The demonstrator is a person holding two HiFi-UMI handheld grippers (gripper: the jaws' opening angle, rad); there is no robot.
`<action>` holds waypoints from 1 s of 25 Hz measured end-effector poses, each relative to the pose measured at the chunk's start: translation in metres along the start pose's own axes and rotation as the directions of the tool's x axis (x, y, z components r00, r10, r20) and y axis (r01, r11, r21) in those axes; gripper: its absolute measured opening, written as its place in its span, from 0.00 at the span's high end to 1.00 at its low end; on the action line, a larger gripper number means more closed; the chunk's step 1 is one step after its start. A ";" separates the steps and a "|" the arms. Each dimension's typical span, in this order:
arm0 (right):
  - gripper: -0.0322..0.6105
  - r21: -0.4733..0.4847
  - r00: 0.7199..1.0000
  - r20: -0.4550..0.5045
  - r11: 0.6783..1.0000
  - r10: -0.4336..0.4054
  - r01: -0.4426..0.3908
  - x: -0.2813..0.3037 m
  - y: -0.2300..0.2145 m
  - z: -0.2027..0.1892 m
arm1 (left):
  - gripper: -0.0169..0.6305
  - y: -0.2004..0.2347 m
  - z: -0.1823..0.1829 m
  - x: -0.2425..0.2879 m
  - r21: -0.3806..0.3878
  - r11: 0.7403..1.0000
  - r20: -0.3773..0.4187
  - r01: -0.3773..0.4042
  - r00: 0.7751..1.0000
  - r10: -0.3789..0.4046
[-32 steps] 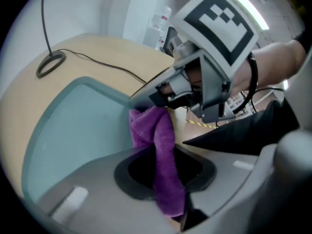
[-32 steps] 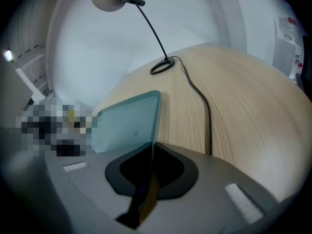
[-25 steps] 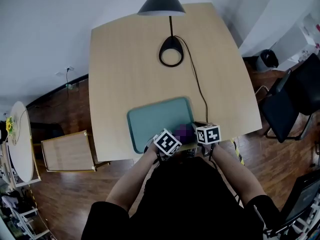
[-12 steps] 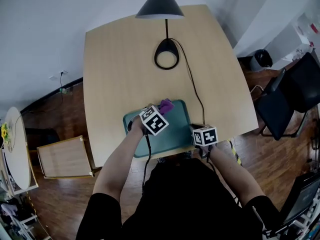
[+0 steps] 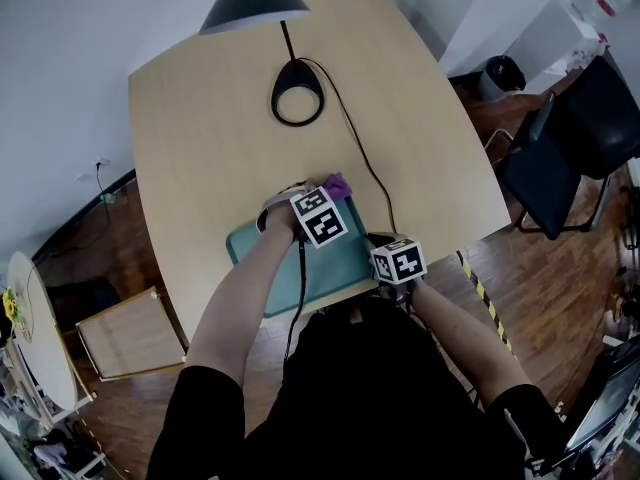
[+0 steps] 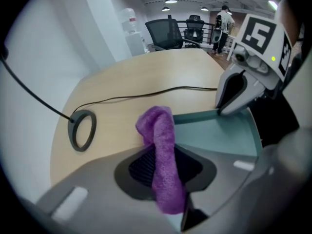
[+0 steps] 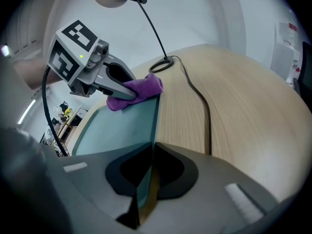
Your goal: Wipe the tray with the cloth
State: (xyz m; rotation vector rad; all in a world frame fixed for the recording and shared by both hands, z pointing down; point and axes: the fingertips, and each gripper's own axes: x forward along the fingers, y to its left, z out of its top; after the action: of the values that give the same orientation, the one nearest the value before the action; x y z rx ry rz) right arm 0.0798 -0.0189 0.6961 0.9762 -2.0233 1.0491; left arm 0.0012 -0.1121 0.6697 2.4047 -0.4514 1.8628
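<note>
- While the left gripper [image 7: 126, 89] stood over the tray [image 7: 122, 128], its jaws were pinched nearly together on the purple cloth [image 7: 144, 86], with a bunched fold sticking out past the tips.
- Cloth sat at the tray's far right corner, touching or just above the rim – can't tell which.
- Right gripper [image 6: 220, 110] was clamped on the tray's rim at the near right corner, jaws closed on the thin edge; it looked to be pinning the tray down.
- Tray lay at the near edge of the table [image 5: 220, 138], long axis running roughly left–right along that edge.
- Key relation: the bare tray floor lay from the cloth toward the person and off to the left, so the coming stroke probably needs to run along the long axis, away from the right rim.
- Left hand was the one on the job and nearer the unwiped floor; right only steadied.
- Risk as judged: cloth riding over the rim onto the table.
</note>
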 end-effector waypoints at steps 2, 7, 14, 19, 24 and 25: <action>0.91 0.004 1.000 0.004 1.000 0.000 0.000 -0.002 0.000 -0.001 | 0.80 -0.003 0.001 0.004 -0.004 1.000 -0.009 0.015 1.000 -0.015; 0.91 0.007 1.000 0.007 1.000 0.004 -0.005 -0.002 -0.002 -0.002 | 0.80 -0.013 0.002 0.010 0.003 0.999 -0.022 0.040 0.999 -0.040; 0.91 0.005 1.000 0.006 1.000 0.011 -0.011 -0.003 -0.005 -0.004 | 0.80 -0.079 0.014 0.010 -0.027 0.994 0.035 0.105 0.994 -0.104; 0.91 -0.001 1.000 -0.001 1.000 0.015 -0.015 -0.001 -0.007 -0.003 | 0.80 -0.131 0.019 0.007 0.037 0.990 0.046 0.133 0.990 -0.134; 0.91 -0.018 1.000 -0.008 1.000 0.011 -0.011 0.002 -0.008 -0.002 | 0.80 -0.167 0.007 -0.001 0.094 0.985 0.036 0.147 0.988 -0.151; 0.91 -0.019 1.000 -0.008 1.000 0.009 -0.010 0.002 -0.008 -0.002 | 0.80 -0.176 0.005 -0.004 0.095 0.980 0.041 0.174 0.983 -0.179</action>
State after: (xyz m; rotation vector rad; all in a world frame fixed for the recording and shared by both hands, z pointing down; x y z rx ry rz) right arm 0.0856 -0.0211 0.7015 0.9516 -2.0296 1.0351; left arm 0.0525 0.0555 0.6871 2.4614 -0.1515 1.7892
